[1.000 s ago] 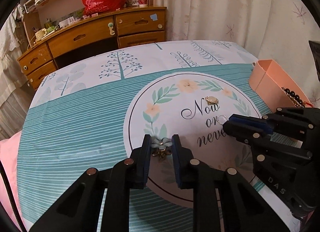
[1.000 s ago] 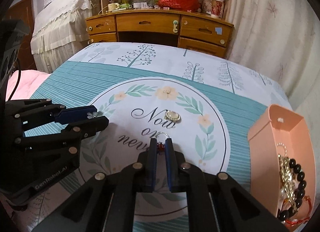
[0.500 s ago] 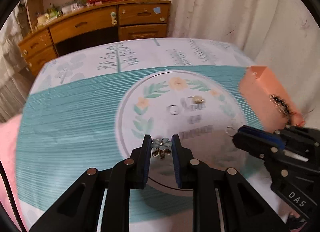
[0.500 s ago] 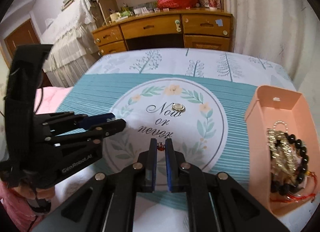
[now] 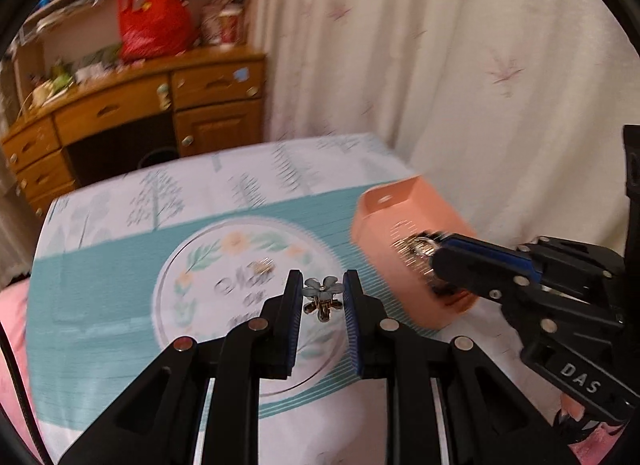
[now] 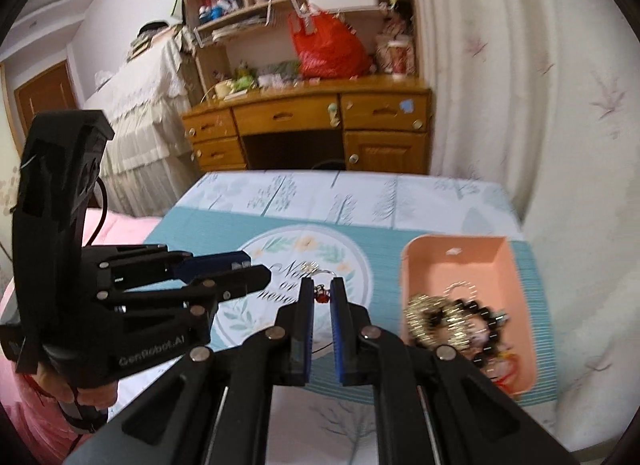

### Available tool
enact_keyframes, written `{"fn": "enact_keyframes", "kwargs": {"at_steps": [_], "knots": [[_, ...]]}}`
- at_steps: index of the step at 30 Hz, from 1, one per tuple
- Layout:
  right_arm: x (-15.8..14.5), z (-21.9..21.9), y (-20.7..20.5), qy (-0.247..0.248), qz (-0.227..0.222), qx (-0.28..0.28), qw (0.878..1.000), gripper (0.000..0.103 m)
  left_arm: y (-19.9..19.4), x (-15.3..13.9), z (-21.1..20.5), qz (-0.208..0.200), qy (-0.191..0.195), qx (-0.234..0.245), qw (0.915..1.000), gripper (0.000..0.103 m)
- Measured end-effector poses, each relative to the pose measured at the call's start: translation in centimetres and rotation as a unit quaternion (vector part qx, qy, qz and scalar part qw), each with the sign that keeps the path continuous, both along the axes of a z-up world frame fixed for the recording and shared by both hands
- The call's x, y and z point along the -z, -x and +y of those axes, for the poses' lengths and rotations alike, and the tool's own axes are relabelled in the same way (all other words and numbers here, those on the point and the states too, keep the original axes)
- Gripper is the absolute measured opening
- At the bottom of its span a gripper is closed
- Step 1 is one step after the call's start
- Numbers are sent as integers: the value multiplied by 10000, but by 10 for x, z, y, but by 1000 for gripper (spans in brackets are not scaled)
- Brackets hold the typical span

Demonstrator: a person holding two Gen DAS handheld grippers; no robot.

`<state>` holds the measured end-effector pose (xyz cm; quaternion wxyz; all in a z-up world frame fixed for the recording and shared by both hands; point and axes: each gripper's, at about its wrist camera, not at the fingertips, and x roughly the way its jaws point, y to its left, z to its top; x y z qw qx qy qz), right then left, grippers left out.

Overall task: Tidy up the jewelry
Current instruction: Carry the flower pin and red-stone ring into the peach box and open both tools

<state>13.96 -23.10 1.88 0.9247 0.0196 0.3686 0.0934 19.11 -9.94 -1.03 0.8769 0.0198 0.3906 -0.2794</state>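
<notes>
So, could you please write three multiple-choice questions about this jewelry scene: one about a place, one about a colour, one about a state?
1. Where does the black bead bracelet lie?
A. in the peach-pink open box
B. on the teal printed tablecloth
C. in a desk drawer

2. What colour is the plastic bag on the wooden desk?
A. blue
B. red
C. green

3. What is the left gripper doing?
A. standing open and empty
B. resting flat on the cloth
C. holding a small grey-blue flower earring

Key: 1 A, the beads lie inside the box beside gold chains. 2 B, the bag is bright red. 3 C, the flower sits pinched between the blue pads, above the cloth.
</notes>
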Motion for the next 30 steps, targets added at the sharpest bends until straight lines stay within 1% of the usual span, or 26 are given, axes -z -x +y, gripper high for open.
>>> {"fn": "enact_keyframes", "kwargs": {"at_steps": [3,5,10,16,22,23,24,25,26,28,30], "knots": [[-11,-18,3,43,-82,153,9998,8,1,-17,-22,-178,8,162,9997,18],[-17,-34,4,44,-138,285,9995,8,1,-26,-37,-264,87,298,9992,18],[-23,-68,9,79,-142,662,9977,8,3,-35,-73,-289,163,584,9977,18],[-18,-109,16,-73,-101,1027,9946,8,1,-20,-117,-111,30,836,9964,18],[-11,-129,19,-177,-20,1173,9929,8,-3,4,-140,180,-73,951,9953,18],[-9,-131,19,-200,1,1191,9927,8,-4,8,-142,248,-90,926,9953,20],[-6,-133,18,-231,23,1186,9927,8,-5,11,-143,303,-121,899,9954,23],[-4,-134,17,-256,38,1163,9929,8,-5,13,-144,355,-169,856,9956,34],[-1,-135,16,-281,60,1155,9929,8,-7,14,-144,406,-222,794,9958,48],[4,-137,14,-298,144,1188,9924,8,-8,12,-141,415,-211,763,9960,57],[5,-139,15,-340,167,1218,9918,9,-9,7,-135,365,-146,727,9966,61]]}}
